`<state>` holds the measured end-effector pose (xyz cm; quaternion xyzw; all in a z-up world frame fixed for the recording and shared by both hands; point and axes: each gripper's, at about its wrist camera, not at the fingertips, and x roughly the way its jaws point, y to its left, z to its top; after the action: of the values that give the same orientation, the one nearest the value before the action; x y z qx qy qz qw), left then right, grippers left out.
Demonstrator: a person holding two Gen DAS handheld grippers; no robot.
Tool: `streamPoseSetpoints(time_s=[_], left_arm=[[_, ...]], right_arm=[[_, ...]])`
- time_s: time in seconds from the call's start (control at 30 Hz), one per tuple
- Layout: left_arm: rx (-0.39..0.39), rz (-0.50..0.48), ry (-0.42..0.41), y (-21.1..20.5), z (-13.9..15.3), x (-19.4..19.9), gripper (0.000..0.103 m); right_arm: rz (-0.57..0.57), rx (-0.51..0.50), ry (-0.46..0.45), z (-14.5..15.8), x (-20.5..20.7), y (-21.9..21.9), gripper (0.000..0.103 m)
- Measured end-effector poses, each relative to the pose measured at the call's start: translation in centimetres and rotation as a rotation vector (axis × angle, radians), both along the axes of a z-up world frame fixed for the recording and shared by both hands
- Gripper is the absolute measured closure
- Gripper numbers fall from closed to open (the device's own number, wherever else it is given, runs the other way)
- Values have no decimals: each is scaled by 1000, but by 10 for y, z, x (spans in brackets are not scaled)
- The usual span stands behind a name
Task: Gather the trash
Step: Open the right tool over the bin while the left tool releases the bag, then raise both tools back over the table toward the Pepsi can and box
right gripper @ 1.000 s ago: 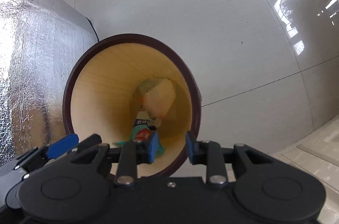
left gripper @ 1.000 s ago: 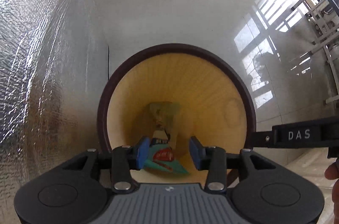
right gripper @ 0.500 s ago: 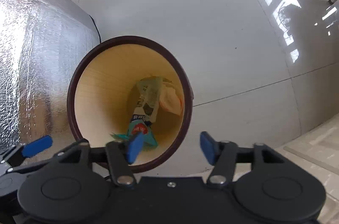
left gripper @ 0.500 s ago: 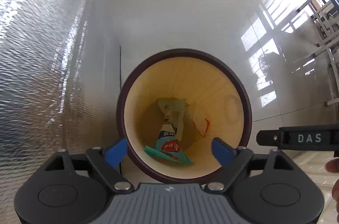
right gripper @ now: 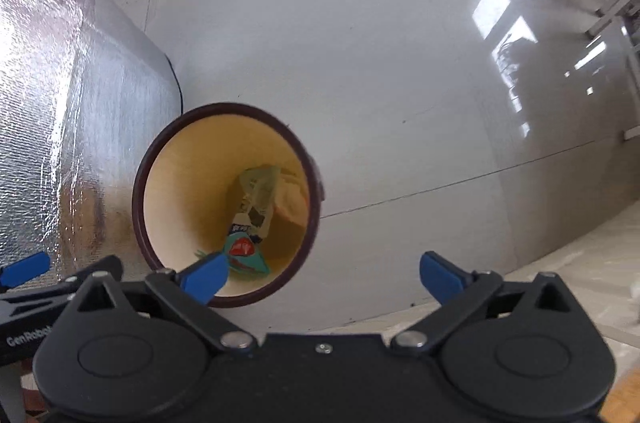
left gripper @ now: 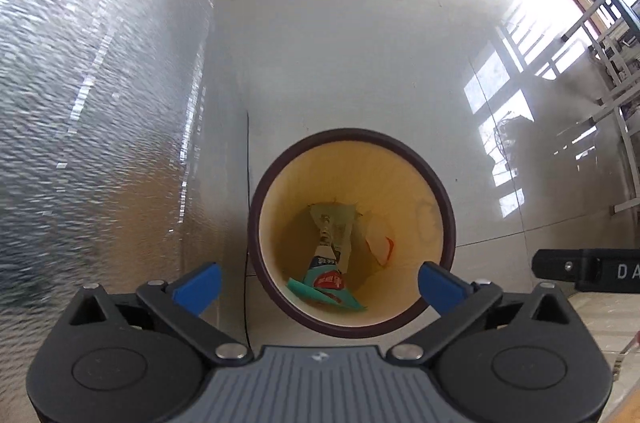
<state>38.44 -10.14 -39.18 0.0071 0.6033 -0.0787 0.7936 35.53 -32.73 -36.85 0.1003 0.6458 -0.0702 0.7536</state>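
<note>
Underfoot, the glossy pale tiled floor (left gripper: 360, 43) fills most of both views, carrying window reflections at the right. One silver foil-covered surface (left gripper: 88, 95) runs down the left side, standing just beside the bin; what it covers cannot be told. One round bin (left gripper: 448, 223), dark brown at the rim and pale yellow inside, stands upright on the floor, and both views look down into it. White metal frames (left gripper: 616, 71) at the right edge are cut off and hard to read.

Two tools are present. The left tool (left gripper: 318, 283) hangs above the bin mouth with its blue pads spread wide and nothing between them; its jaws have just been opening. The right tool (right gripper: 322, 277) is likewise spread wide and bare, its jaws also having just been opening; its left pad overlaps the near rim in the picture.

Trash lies at the bottom of the bin: one teal and red wrapper (left gripper: 328, 283), one crumpled greenish packet (left gripper: 334, 223) and one pale orange-edged scrap (left gripper: 378, 243). Their printing is too small to read.
</note>
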Motion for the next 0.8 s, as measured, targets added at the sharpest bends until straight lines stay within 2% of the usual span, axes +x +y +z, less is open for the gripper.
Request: streamPoseSetpoints(time_s=[0.33,0.53,0.8], left_arm=[[-8,14,-46,6,60,-25,0],[6,-11,-68,3,95,-42,0],[-62,-27,-157,6,165,-75,0]], right_arm=[[30,-31,-90,60,-33,-3,0],[44,-62,-123,91,-55,-2,0],[19,-74,-219,152,-96,-6,0]])
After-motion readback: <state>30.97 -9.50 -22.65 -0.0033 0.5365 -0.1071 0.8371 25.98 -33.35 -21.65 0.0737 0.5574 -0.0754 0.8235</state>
